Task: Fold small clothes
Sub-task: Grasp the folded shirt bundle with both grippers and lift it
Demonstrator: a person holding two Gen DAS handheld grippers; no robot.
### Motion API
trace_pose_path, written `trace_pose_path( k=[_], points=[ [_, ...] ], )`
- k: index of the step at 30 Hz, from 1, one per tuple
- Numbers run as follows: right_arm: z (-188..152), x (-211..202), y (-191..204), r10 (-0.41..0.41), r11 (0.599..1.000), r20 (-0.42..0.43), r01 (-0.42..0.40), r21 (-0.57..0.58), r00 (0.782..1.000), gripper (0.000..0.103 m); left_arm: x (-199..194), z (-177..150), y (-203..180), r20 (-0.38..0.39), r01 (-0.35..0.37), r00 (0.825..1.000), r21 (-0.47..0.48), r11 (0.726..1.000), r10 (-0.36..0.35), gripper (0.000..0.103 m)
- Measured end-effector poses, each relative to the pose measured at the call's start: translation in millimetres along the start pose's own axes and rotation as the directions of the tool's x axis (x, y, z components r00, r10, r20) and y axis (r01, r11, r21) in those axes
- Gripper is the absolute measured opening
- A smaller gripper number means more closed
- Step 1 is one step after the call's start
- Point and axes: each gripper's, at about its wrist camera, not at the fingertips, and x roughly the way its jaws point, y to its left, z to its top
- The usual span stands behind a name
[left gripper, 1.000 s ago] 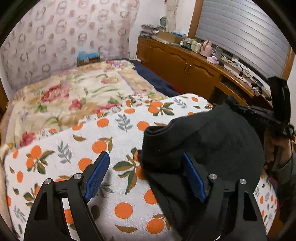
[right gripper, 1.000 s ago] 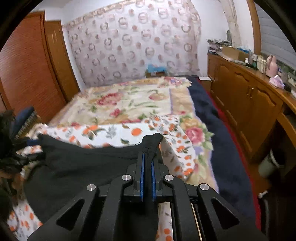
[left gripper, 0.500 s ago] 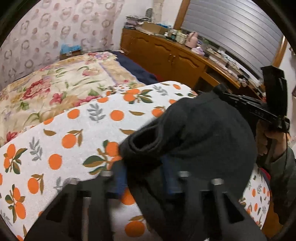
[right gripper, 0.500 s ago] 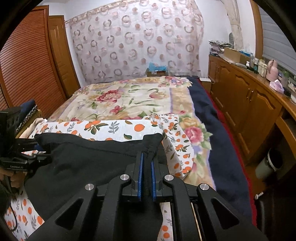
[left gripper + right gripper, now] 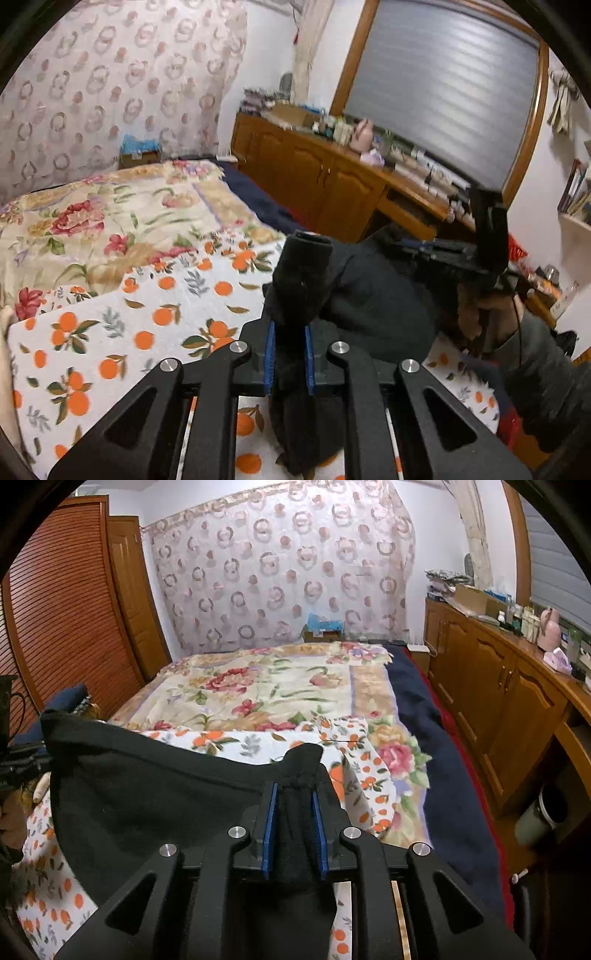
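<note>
Left hand-held gripper [image 5: 289, 356] is clamped on a bunched corner of the black garment [image 5: 369, 306], its blue pads [image 5: 269, 354] pressing the cloth from both sides, and a rolled tube of fabric stands up just past its tips. Beyond and to the right of it, the right hand-held gripper [image 5: 410, 245] grips the far corner, held level by the person's right hand [image 5: 476, 314] in a grey sleeve. The garment hangs between the two, raised above the orange-print cloth [image 5: 110, 350] that covers the near end of the bed [image 5: 92, 210].

Only the left wrist view shows that hand and the shuttered window [image 5: 439, 107] above the wooden cabinets [image 5: 314, 177].

The right wrist view shows the right hand-held gripper [image 5: 294, 832] closed on a gathered edge of the black garment [image 5: 147, 794], which spreads as a broad dark sheet to its left, the top edge taut. Ahead lies the floral bedspread [image 5: 273, 686]; far left stands a slatted wooden door [image 5: 62, 609], seen only here. The left hand-held gripper is a dark, unclear shape at the left rim.
</note>
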Motion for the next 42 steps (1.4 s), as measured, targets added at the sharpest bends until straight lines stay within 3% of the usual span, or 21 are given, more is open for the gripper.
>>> trace_pose_path(
  k=[4,7,14,17,19,23,27,31,33,39,41,42],
  points=[
    [-1.0,-5.8,6.4,0.013,1.000,0.031,-0.012,-0.018,0.999,0.049,-10.8,0.8,12.2,0.014,-0.043,0.999,-0.010,0.999,0.043,0.014],
    [-7.1,-0.3,10.3,0.006,1.000,0.015,-0.006,-0.026,1.000,0.059,0.8,-5.1,23.5,-0.029,-0.061,0.998,-0.029,0.998,0.060,0.014],
    [-23.7,23.4,-6.8,-0.041,0.999,-0.094,0.041,0.003,0.995,0.063,31.8,-15.8,23.3,-0.099,-0.086,0.991,0.006,0.996,0.086,0.014],
    [-29.5,31.8,-17.1,-0.016,0.999,-0.121,0.022,0.047,0.992,0.065,40.8,-15.8,26.7,-0.118,-0.094,0.989,-0.001,0.996,0.093,0.016],
    [-29.9,37.3,-18.1,0.003,0.998,-0.133,0.005,0.063,0.991,0.065,47.9,-17.4,30.3,-0.143,-0.108,0.984,-0.009,0.994,0.106,0.022],
    [-29.8,45.4,-26.4,0.042,0.996,-0.146,-0.029,0.089,0.988,0.065,59.9,-23.6,37.8,-0.185,-0.134,0.974,-0.019,0.991,0.128,0.046],
    [-26.0,51.2,-29.6,0.081,0.990,-0.150,-0.062,0.126,0.985,0.065,71.5,-29.3,43.7,-0.235,-0.135,0.964,-0.026,0.991,0.125,0.061],
    [-26.6,51.9,-28.1,0.087,0.990,-0.152,-0.068,0.124,0.985,0.065,77.0,-32.2,46.4,-0.235,-0.134,0.964,-0.037,0.990,0.121,0.075],
    [-27.6,51.2,-25.7,0.088,0.990,-0.153,-0.070,0.121,0.984,0.064,78.9,-31.1,44.4,-0.229,-0.138,0.965,-0.036,0.990,0.126,0.077],
    [-33.1,46.5,-12.0,0.129,0.989,-0.144,-0.116,0.095,0.981,0.022,84.2,-29.9,44.3,-0.217,-0.132,0.968,-0.016,0.991,0.126,0.073],
    [-33.1,38.6,-1.7,0.089,0.996,-0.102,-0.086,0.034,0.991,0.017,85.1,-28.4,44.5,-0.233,-0.071,0.971,-0.034,0.997,0.061,0.040],
    [-33.5,35.1,3.6,0.069,0.998,-0.090,-0.069,0.009,0.994,0.017,85.3,-27.6,44.2,-0.247,-0.035,0.969,-0.060,0.998,0.019,0.037]
  ],
)
